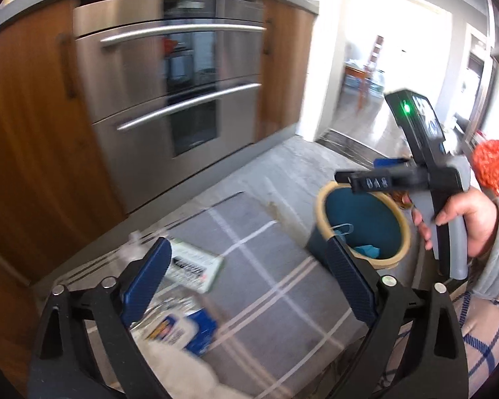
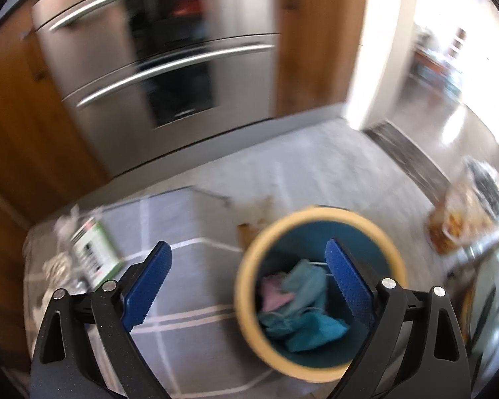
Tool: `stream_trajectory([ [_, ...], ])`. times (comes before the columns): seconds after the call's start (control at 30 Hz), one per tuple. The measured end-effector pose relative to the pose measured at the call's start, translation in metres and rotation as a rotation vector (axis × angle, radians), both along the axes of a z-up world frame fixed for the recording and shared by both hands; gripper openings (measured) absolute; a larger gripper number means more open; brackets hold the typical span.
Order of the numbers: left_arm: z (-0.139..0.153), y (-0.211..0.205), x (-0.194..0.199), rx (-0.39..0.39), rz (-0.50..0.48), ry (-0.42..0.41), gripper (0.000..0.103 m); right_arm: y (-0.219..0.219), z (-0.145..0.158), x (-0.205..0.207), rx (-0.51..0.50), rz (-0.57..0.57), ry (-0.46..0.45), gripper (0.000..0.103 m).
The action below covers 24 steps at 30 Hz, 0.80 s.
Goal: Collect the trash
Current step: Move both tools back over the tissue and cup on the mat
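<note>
A teal bin with a cream rim (image 1: 321, 212) stands on the floor at the edge of a grey checked rug (image 1: 276, 286). My left gripper (image 1: 248, 249) is open and empty over the rug, left of the bin. Below it lie a green-and-white box (image 1: 196, 266), a blue-and-white packet (image 1: 193, 329) and something white and crumpled (image 1: 179, 372). My right gripper (image 2: 248, 252) is open and empty, its right finger over the bin (image 2: 316, 214). Teal cloth (image 2: 302, 326) and a pink scrap (image 2: 272, 289) lie inside. The green box (image 2: 96, 252) is at its left.
A steel drawer appliance (image 1: 169, 83) set between wooden cabinets faces the rug. A person's hand (image 1: 462, 219) holds the right gripper's handle beside the bin. A bright doorway (image 1: 366, 83) opens at the right. An orange mesh bundle (image 1: 495, 166) and a clear food bag (image 2: 459, 226) are at the right.
</note>
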<state>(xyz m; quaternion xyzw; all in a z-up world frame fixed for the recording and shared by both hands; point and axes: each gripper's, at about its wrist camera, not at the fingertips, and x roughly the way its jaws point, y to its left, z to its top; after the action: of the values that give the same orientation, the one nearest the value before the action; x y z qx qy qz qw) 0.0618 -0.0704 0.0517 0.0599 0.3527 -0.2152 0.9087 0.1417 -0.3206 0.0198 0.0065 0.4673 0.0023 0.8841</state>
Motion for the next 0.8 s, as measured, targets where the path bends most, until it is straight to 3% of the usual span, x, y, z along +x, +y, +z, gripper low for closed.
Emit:
stream_trajectory([
  [0.2, 0.008, 0.077, -0.013, 0.012, 0.185, 0.012, 0.094, 0.079, -0.016, -0.003, -0.059, 0.275, 0.048, 0.093],
  [0.43, -0.004, 0.135, -0.034, 0.038, 0.313, 0.031, 0.094, 0.168, -0.045, -0.031, -0.098, 0.537, 0.143, 0.093],
  [0.67, -0.019, 0.166, -0.031, 0.037, 0.401, 0.071, 0.094, 0.219, -0.074, -0.049, -0.112, 0.617, 0.225, 0.093],
  [0.8, -0.020, 0.177, -0.031, 0.031, 0.426, 0.074, 0.094, 0.241, -0.088, -0.050, -0.064, 0.609, 0.257, 0.093],
])
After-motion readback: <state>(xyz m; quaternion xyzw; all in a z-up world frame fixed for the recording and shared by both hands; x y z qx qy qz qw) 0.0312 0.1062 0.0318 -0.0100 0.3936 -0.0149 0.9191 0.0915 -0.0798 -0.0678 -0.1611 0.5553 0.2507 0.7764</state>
